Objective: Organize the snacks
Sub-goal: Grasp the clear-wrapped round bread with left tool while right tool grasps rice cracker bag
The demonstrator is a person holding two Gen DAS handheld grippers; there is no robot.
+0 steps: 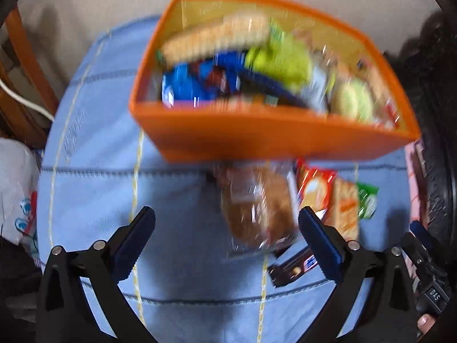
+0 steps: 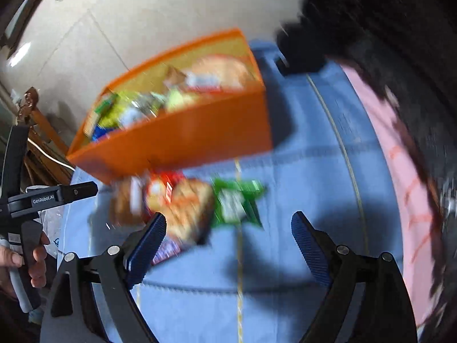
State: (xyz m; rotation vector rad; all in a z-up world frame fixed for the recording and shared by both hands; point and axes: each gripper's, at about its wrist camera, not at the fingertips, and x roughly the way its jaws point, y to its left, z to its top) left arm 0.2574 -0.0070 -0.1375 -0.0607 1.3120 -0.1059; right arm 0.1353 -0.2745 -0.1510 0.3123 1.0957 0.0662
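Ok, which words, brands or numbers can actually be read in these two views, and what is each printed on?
"GenRobot.AI": on the left gripper body, right wrist view.
"DAS": on a small tag on the right gripper body, left wrist view.
Snack packets on the blue cloth and in the orange box: print too blurred to read.

Left hand-held gripper [image 1: 227, 225] fills the lower frame, jaws spread wide, nothing between the pads. Right hand-held gripper [image 2: 228, 230] likewise gapes empty. A hand [image 2: 17, 260] grips a handle at lower left.
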